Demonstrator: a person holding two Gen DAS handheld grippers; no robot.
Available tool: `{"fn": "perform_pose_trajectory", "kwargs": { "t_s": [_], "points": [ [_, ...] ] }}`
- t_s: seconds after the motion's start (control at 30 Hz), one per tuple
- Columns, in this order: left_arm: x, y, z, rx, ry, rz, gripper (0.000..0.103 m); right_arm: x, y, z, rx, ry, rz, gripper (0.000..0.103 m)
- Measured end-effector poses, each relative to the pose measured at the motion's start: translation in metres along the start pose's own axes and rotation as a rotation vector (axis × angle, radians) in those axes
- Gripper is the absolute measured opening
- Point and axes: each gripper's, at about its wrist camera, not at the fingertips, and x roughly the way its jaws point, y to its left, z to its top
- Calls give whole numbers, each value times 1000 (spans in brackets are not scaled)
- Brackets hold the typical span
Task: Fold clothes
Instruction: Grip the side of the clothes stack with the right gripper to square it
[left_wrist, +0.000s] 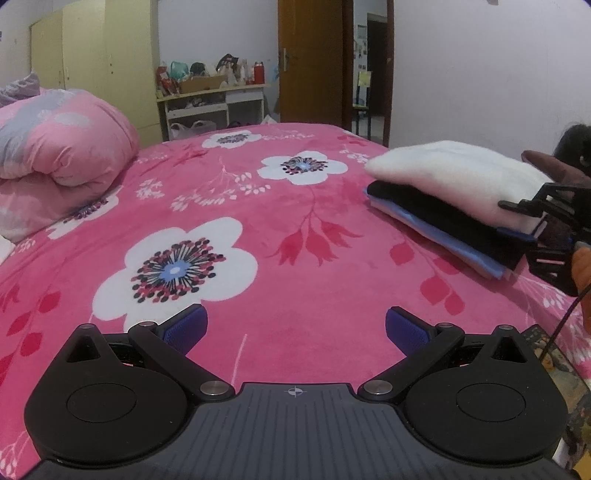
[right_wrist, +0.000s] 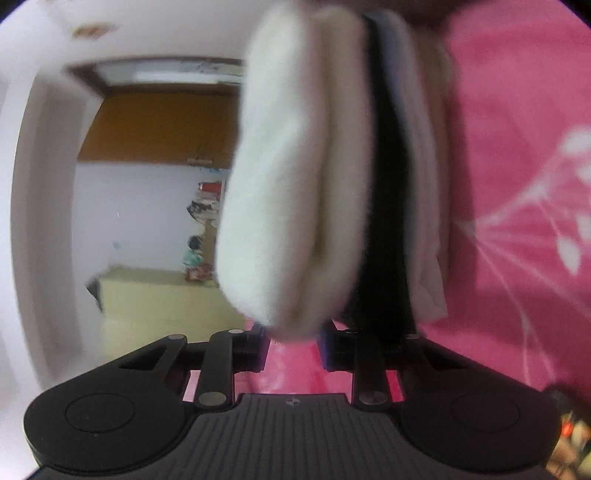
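The left claw (left_wrist: 295, 325) stands wide with nothing between its blue pads (left_wrist: 186, 328), hovering low over the pink flowered bedspread (left_wrist: 303, 280). Off to its far left a rolled pink quilt (left_wrist: 62, 155) lies on the bed, and just ahead of its left pad is a large white flower printed on the spread. Beyond the bed, ahead of the claw, stand a yellow wardrobe (left_wrist: 107, 62), a cluttered white shelf unit (left_wrist: 210, 107) and a brown door (left_wrist: 314, 62). Ahead and to its right, well apart from it, sits the stack of folded clothes (left_wrist: 454, 199) on the bedspread: a thick white fleecy piece on top, a black piece under it, and a blue and pale layer at the bottom.

At the stack's near right end is the right claw (left_wrist: 532, 221), rolled onto its side so the stack appears upright in its own camera. Its jaws stand narrow, one blue pad (right_wrist: 255, 343) on the open side of the white fleecy fold (right_wrist: 291, 184) and the other between that fold and the black piece (right_wrist: 384, 206). The edge of the fleecy fold hangs into the gap between them, but the view is blurred and I cannot tell whether the pads press on it. To the right of this claw the pink bedspread fills the view.
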Motion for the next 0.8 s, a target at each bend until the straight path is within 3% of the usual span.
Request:
{"fn": "perform_pose_trajectory", "kwargs": {
  "t_s": [0.33, 0.47, 0.63, 0.8],
  "points": [
    [-4, -1, -1, 12, -6, 7, 103, 15, -13, 2, 136, 9, 45, 36],
    [-4, -1, -1, 14, -8, 1, 103, -1, -23, -5, 135, -72, 39, 65],
    [-4, -1, -2, 22, -4, 6, 103, -6, -23, 8, 131, -136, 105, 68],
    [-3, 1, -1, 9, 0, 9, 103, -2, -22, 11, 140, -87, 64, 68]
  ]
}}
